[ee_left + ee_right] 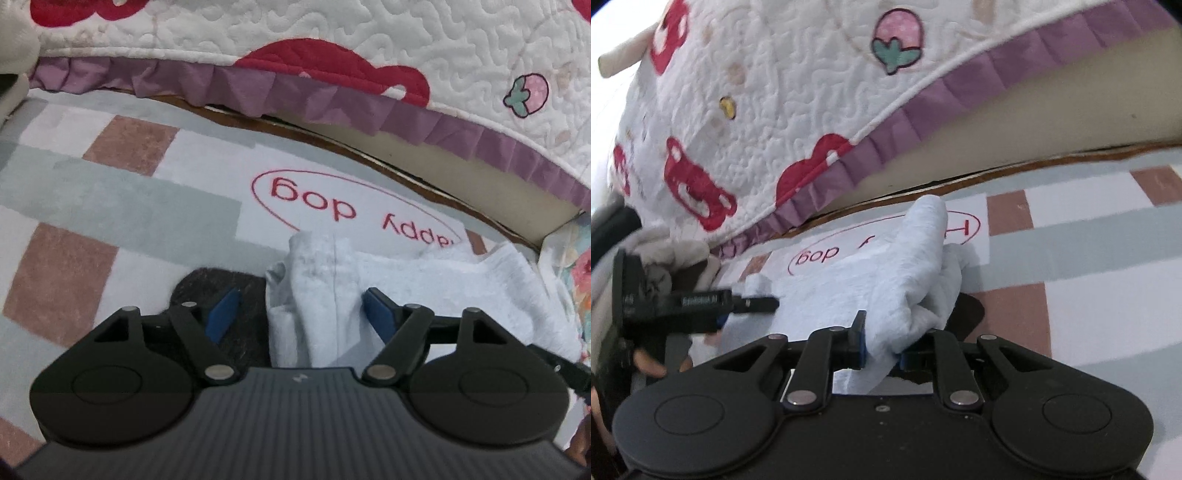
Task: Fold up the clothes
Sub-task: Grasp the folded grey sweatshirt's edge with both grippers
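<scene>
A pale blue garment point(325, 291) lies bunched on the checked rug point(110, 192), one fold standing up between the blue pads point(221, 314) of my left gripper point(301, 314), which is open around it. In the right wrist view the same garment point(908, 266) rises in a ridge from my right gripper point(882, 350), which is shut on a thick fold of it close to the camera. My left gripper point(753, 304) shows at the left there, lying low on the cloth's far end.
A bed with a white quilted cover point(369, 37) and purple ruffle point(258, 88) overhangs the rug just beyond. The rug carries a red "happy dog" oval point(332, 206). A dark fuzzy patch point(967, 310) lies under the garment. Floral fabric point(576, 280) is at the right.
</scene>
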{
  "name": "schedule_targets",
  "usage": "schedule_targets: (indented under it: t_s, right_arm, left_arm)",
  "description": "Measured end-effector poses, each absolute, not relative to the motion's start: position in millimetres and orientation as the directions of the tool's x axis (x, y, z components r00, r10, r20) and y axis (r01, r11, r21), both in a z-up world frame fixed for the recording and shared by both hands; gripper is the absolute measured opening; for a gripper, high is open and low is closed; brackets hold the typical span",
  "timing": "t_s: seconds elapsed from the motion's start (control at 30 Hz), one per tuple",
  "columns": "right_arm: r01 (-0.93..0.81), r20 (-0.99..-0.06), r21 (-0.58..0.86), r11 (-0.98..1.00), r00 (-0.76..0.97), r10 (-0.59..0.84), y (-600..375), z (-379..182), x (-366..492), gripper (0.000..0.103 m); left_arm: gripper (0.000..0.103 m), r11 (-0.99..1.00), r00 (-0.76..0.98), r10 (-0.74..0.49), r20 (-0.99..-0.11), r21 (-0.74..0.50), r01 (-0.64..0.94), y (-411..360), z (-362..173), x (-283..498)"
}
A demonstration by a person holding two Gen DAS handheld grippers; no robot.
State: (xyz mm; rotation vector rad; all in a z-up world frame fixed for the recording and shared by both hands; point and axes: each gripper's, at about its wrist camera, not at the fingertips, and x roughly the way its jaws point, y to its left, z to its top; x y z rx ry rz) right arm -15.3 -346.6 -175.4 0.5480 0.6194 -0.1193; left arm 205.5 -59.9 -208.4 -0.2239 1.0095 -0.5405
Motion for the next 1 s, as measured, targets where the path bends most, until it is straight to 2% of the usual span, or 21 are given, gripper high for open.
schedule_targets:
  t_s: [0.03, 0.07, 0.1, 0.23, 0.33, 0.43, 0.5, 0.53, 0.57, 0.63, 0.73, 0.9, 1.0]
  right_arm:
    - [0.262, -0.581, 0.450, 0.853, 0.812, 0.057, -347.3, -176.1, -15.4, 0.017]
    - [0.260, -0.580, 0.453, 0.853, 0.813, 0.060, -348.3, -177.1, -15.7, 0.017]
    - [0.259, -0.579, 0.455, 0.852, 0.813, 0.062, -349.3, -178.0, -16.1, 0.017]
    - [0.248, -0.568, 0.409, 0.878, 0.822, 0.032, -353.6, -160.8, -11.4, 0.016]
    - [0.286, -0.590, 0.343, 0.895, 0.806, -0.031, -373.8, -151.8, 0.3, 0.016]
    - [0.326, -0.650, 0.328, 0.887, 0.759, -0.038, -402.7, -156.8, 16.5, 0.020]
    - [0.363, -0.681, 0.355, 0.861, 0.732, -0.028, -413.3, -168.0, 21.7, 0.032]
    - [0.386, -0.685, 0.366, 0.847, 0.727, -0.036, -415.2, -171.4, 20.7, 0.036]
    - [0.410, -0.686, 0.375, 0.831, 0.726, -0.048, -416.0, -173.9, 18.3, 0.045]
    - [0.435, -0.684, 0.437, 0.787, 0.729, -0.023, -418.5, -179.2, 9.6, 0.048]
    - [0.458, -0.674, 0.537, 0.708, 0.738, 0.034, -423.2, -187.7, -4.3, 0.049]
    - [0.464, -0.639, 0.641, 0.612, 0.763, 0.091, -423.7, -199.1, -15.8, 0.050]
    - [0.463, -0.628, 0.663, 0.588, 0.772, 0.100, -422.2, -203.6, -14.5, 0.051]
  left_arm:
    - [0.072, 0.844, 0.413, -0.533, -0.738, -0.428, 0.324, -59.6, -209.1, 207.2]
    - [0.048, 0.830, 0.395, -0.555, -0.732, -0.454, 0.324, -59.1, -210.0, 207.9]
    - [0.031, 0.812, 0.374, -0.582, -0.723, -0.491, 0.316, -57.4, -210.7, 206.2]
    - [0.022, 0.806, 0.372, -0.592, -0.715, -0.515, 0.291, -52.8, -198.2, 179.1]
    - [0.021, 0.791, 0.318, -0.612, -0.724, -0.544, 0.281, -57.5, -194.4, 153.0]
    - [0.033, 0.807, 0.297, -0.590, -0.751, -0.542, 0.234, -61.0, -199.8, 143.5]
    - [0.045, 0.801, 0.270, -0.598, -0.754, -0.571, 0.179, -55.3, -202.7, 143.1]
    - [0.046, 0.794, 0.257, -0.606, -0.753, -0.588, 0.153, -51.6, -205.2, 142.9]
    - [0.049, 0.784, 0.243, -0.619, -0.747, -0.608, 0.128, -47.0, -208.9, 142.8]
    - [0.056, 0.766, 0.234, -0.637, -0.734, -0.638, 0.083, -40.4, -216.6, 144.7]
    - [0.056, 0.751, 0.269, -0.645, -0.716, -0.658, 0.051, -36.0, -220.6, 146.7]
    - [0.062, 0.840, 0.400, -0.538, -0.742, -0.510, 0.185, -56.4, -208.3, 148.0]
    - [0.060, 0.849, 0.433, -0.526, -0.732, -0.487, 0.207, -63.0, -209.3, 152.5]
